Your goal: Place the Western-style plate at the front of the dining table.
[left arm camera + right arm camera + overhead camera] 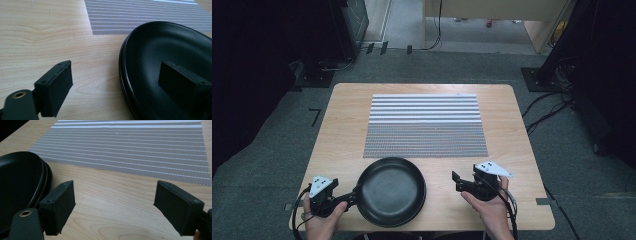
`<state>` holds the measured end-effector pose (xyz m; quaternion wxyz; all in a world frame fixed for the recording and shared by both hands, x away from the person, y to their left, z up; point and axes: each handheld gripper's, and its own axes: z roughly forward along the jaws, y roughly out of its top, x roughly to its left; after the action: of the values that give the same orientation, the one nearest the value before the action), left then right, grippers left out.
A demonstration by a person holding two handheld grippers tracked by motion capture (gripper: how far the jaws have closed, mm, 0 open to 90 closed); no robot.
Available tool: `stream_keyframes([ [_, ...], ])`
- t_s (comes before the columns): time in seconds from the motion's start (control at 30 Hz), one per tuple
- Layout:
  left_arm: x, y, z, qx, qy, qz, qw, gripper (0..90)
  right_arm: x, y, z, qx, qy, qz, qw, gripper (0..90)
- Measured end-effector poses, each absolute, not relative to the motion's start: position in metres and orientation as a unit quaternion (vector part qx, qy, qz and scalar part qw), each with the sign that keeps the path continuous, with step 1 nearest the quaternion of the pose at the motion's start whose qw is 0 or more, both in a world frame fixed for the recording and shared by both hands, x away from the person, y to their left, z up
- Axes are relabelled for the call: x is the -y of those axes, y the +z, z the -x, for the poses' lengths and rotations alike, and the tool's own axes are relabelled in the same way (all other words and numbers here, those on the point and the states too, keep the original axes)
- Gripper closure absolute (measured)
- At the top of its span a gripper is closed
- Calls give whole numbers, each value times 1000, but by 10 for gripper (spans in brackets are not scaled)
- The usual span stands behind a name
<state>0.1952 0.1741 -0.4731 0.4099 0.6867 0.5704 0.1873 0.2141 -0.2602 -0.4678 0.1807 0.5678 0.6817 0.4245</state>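
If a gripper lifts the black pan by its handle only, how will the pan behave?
The pan looks rigid, so it should not bend. Its wide bowl sits far from the handle, so it will probably tip downward. The glossy surface may be slippery.

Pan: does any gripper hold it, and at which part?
Nothing is held: the left gripper stands open astride the pan rim, the right gripper open beside it.
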Motion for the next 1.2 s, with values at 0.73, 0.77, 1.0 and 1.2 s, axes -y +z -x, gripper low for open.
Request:
stream_keyframes([
  [0.73, -159, -474, -192, -554, 173, -702, 413, 157, 201, -468, -223, -696, 431, -546, 179, 360],
  [0.77, -158, -474, -192, -553, 173, -702, 413, 157, 198, -468, -223, -696, 434, -543, 178, 381],
  [1.0, -156, -474, -192, -559, 172, -697, 414, 219, 182, -466, -222, -710, 447, -516, 175, 520],
  [1.2, -154, -474, -191, -549, 170, -700, 423, 426, 173, -470, -221, -723, 448, -498, 170, 478],
])
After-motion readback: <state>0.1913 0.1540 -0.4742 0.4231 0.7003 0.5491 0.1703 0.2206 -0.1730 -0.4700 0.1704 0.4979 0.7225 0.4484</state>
